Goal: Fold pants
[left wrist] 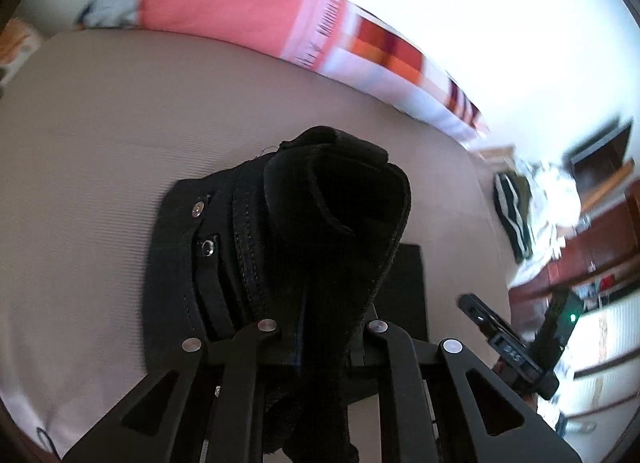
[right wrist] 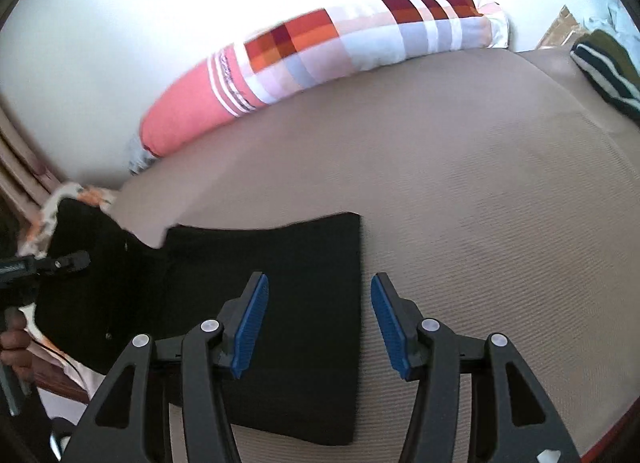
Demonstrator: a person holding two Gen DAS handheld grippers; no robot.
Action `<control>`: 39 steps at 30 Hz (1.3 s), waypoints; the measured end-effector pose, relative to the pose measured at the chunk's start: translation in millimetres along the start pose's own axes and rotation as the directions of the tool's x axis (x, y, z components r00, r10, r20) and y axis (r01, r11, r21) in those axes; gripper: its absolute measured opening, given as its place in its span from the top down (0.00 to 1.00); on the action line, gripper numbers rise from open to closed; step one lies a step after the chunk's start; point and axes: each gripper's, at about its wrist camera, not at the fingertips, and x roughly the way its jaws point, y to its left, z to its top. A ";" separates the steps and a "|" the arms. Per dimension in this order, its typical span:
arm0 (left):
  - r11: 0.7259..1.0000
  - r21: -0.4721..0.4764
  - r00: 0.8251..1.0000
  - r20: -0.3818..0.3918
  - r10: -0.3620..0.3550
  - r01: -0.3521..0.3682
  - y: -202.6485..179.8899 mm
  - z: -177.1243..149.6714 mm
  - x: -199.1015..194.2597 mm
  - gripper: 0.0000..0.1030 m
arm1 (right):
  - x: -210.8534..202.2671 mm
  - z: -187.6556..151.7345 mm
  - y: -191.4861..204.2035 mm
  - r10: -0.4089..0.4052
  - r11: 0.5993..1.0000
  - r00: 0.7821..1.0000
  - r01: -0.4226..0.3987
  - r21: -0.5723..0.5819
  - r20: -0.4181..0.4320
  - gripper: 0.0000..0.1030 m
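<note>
Left claw (left wrist: 320, 337) pinches a bunched waistband of the black fabric pants (left wrist: 280, 247), which buries its fingertips. Right claw (right wrist: 318, 323) is spread, hovering over the pants' flat folded leg on the beige ribbed bedsheet (right wrist: 480, 203). Only the left view shows the metal snaps (left wrist: 198, 209); the right view shows the leg's edge.

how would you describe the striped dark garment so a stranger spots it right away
Start from the wide beige bed and follow the long pink and checked bolster pillow along the wall to its pale end. Just past it, at the bed's far corner, lies the striped dark garment. Its white bands on dark fabric set it apart from the plain black pants near the right tool.
</note>
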 end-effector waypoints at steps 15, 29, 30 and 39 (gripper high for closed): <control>0.996 0.087 0.994 -0.109 0.025 -0.016 -58.2 -23.7 102.1 0.86 | 7.8 4.4 -16.2 0.015 1.000 0.999 -0.014 0.018 -0.030 0.50; 0.979 0.198 0.998 -0.048 -0.045 0.053 -82.5 -42.9 89.7 0.43 | 15.1 3.5 -15.5 0.049 0.999 0.998 -0.048 0.011 -0.045 0.50; 0.977 0.207 0.998 -0.035 -0.042 0.049 -83.5 -43.6 86.0 0.42 | 15.0 3.1 -15.3 0.051 0.999 0.998 -0.051 0.010 -0.042 0.50; 0.982 0.120 0.985 0.110 0.130 -0.143 -22.8 -43.3 38.5 0.41 | 26.9 -3.4 -9.0 0.219 0.975 0.970 -0.215 0.048 -0.104 0.49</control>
